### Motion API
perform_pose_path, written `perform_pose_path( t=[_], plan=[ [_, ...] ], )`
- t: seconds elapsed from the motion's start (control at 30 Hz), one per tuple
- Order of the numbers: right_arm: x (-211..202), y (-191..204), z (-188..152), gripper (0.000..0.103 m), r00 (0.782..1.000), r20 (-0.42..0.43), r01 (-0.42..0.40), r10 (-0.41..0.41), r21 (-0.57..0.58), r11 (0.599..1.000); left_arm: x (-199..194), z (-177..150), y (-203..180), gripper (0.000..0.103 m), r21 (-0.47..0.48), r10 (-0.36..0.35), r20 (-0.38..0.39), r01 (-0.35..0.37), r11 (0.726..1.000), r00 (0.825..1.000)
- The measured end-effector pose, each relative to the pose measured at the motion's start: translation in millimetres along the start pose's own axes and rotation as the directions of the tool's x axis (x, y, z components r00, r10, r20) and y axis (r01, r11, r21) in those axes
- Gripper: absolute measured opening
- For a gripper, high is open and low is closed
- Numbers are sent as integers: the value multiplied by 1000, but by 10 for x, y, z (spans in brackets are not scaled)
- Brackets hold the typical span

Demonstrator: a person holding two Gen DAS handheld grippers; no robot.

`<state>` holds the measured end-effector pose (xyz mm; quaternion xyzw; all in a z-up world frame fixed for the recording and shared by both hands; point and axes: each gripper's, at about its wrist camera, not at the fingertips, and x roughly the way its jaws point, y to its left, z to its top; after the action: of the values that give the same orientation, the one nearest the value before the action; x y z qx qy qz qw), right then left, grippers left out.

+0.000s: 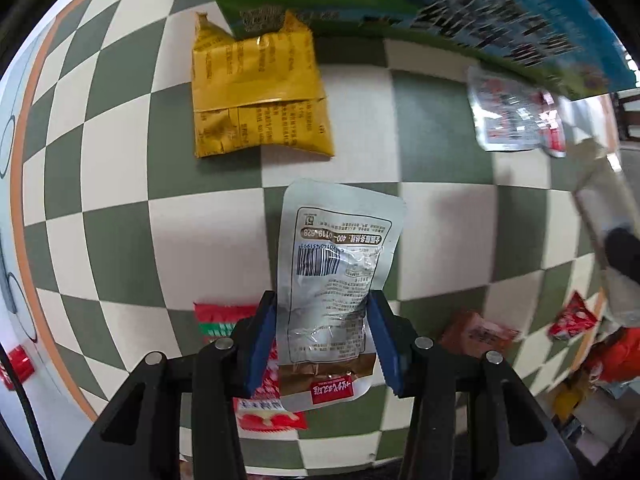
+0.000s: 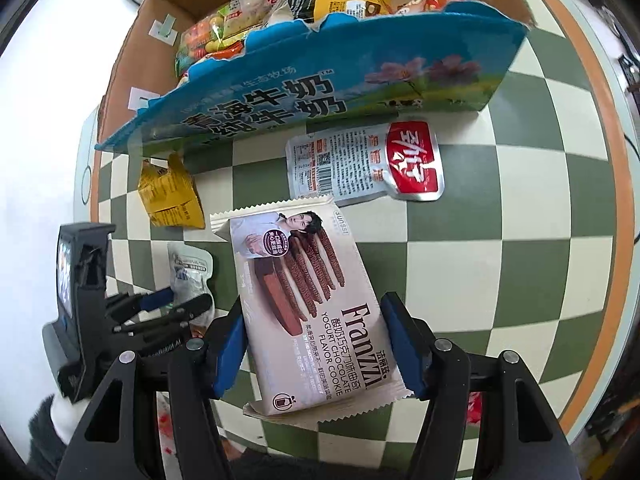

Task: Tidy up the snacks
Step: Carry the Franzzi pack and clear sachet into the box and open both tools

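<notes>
- Both tools loaded; step in hand judged as carrying picked snacks toward the blue printed cardboard milk carton box (image 2: 312, 92) already part-filled with packets.
- Left tool (image 1: 326, 344): blue pads pressed narrow against the sides of a silver foil snack pouch with barcode and brown-red lower band (image 1: 338, 280), pouch hanging down over the green-and-cream checkered desk (image 1: 200, 240).
- Right tool (image 2: 316, 344): jaws at middling width, closed on the flanks of a beige Franzzi chocolate cookie packet (image 2: 312, 312), packet held flat above the desk, just short of the box wall.
- Waiting on the desk: yellow crinkled foil packet (image 1: 260, 92) touching the box foot, silver pouch with red label (image 2: 364, 162) just beside the box, red packets (image 1: 572, 318) near the desk edge, more red wrappers under the left tool.
- Next move, as a judgement: lifting each held packet above the torn box rim, moving over the open top, then widening the jaws for release.
- Likely snag: cookie packet catching on the jagged rim if kept too low.
</notes>
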<state>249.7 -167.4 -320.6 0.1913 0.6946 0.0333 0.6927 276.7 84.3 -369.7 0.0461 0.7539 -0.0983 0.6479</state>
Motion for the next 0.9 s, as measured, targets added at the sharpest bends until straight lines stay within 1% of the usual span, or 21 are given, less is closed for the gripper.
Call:
perform_pose_path(
  t=[0.1, 0.13, 0.2, 0.23, 0.33, 0.4, 0.43, 0.5, 0.53, 0.6, 0.63, 0.7, 0.8, 0.87, 0.9],
  plan=[
    [-41, 3, -77, 66, 1000, 12, -16, 16, 26, 1000, -218, -84, -14, 43, 0, -35, 32, 35, 999, 999],
    [-58, 2, -100, 66, 1000, 14, -21, 20, 32, 999, -373, -180, -25, 43, 0, -62, 51, 62, 998, 997],
    [-148, -7, -169, 66, 999, 28, -47, 46, 49, 998, -592, -193, -53, 43, 4, -84, 83, 83, 997, 993],
    [-201, -4, -194, 66, 998, 34, -59, 57, 56, 997, -752, -204, -40, 43, 8, -99, 113, 99, 995, 989],
    [-394, 19, -237, 66, 994, 61, -99, 95, 64, 993, -1204, -85, -237, 43, 12, -126, 181, 126, 992, 975],
    [-584, 51, -237, 66, 989, 94, -122, 116, 62, 991, -1521, 21, -327, 43, 9, -167, 230, 170, 985, 959],
    [-666, 62, -226, 66, 986, 107, -132, 125, 62, 989, -1614, 264, -452, 43, 15, -178, 249, 180, 984, 952],
    [-848, 86, -172, 66, 980, 133, -160, 150, 65, 985, -1815, 435, -570, 43, 21, -195, 291, 197, 980, 937],
    [-971, 106, -119, 66, 975, 153, -173, 162, 63, 983, -1942, 622, -618, 43, 28, -198, 313, 199, 980, 929],
    [-1122, 148, -15, 66, 968, 183, -183, 170, 55, 982, -2089, 833, -674, 43, 30, -193, 342, 195, 980, 920],
    [-1218, 177, 76, 66, 964, 204, -186, 172, 51, 981, -2182, 1003, -694, 43, 31, -185, 357, 186, 982, 916],
    [-1328, 208, 218, 66, 957, 234, -185, 169, 49, 981, -2249, 1238, -724, 43, 43, -176, 383, 173, 984, 907],
    [-1485, 245, 580, 66, 946, 292, -159, 137, 53, 986, -2338, 1667, -669, 43, 27, -148, 391, 149, 988, 908],
    [-1538, 236, 812, 66, 941, 320, -135, 108, 64, 989, -2328, 1970, -630, 43, 14, -120, 390, 124, 992, 913],
    [-1560, 220, 964, 66, 939, 334, -121, 89, 77, 990, -2303, 2071, -614, 43, 12, -115, 385, 120, 993, 916]
  ],
)
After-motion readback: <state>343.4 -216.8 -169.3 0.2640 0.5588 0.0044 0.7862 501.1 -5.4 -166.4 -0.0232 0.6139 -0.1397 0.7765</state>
